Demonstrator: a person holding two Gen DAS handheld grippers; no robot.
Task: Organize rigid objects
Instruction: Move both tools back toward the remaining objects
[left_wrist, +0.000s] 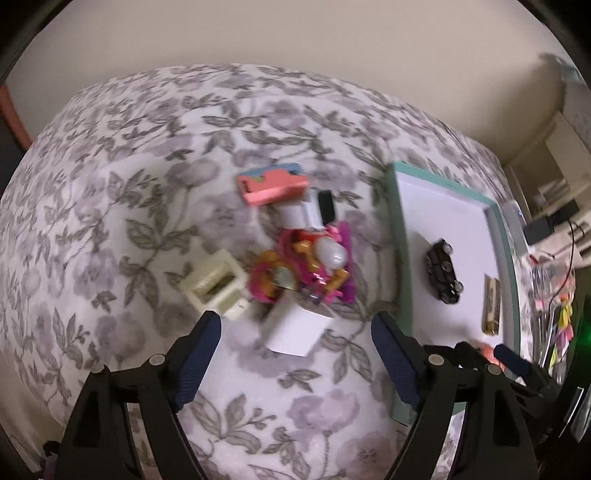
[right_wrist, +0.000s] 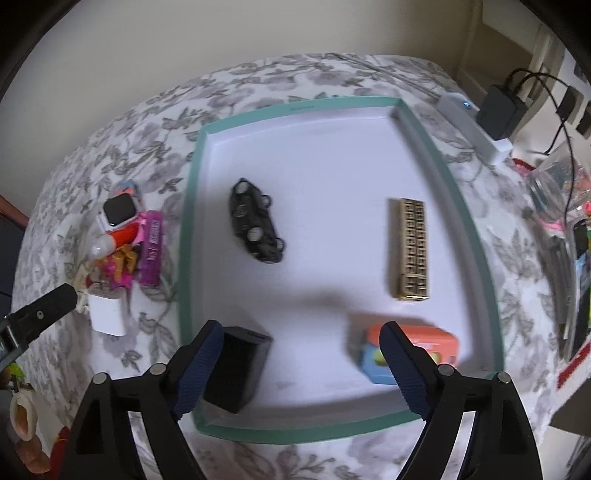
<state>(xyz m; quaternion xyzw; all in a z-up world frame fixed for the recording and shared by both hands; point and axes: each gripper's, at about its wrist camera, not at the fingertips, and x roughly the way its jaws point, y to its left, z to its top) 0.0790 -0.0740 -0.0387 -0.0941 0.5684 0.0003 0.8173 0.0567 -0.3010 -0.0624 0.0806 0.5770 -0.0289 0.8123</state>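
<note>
Both grippers hang over the bed with jaws spread wide and nothing between the pads: the left gripper (left_wrist: 295, 354) above a floral grey-and-white bedspread (left_wrist: 129, 177), the right gripper (right_wrist: 301, 354) above a shallow white tray with a teal rim (right_wrist: 192, 206). No earlier picture shows how they got there.

Ahead of the right jaws, inside the tray, a gold rectangular bar (right_wrist: 410, 249) lies lengthwise, pointing away from the camera. A black toy car (right_wrist: 256, 221) sits diagonally, left of it. A black box (right_wrist: 240, 369) lies just beside the left finger; an orange-and-blue block (right_wrist: 424, 349) lies behind the right finger.

Ahead of the left jaws is a cluttered pile: a white rectangular box (left_wrist: 295, 328) nearest, a cream plastic frame (left_wrist: 216, 284) to the left, pink-and-orange toys (left_wrist: 303, 269) behind, and a pink flat case (left_wrist: 271, 184) farthest.
</note>
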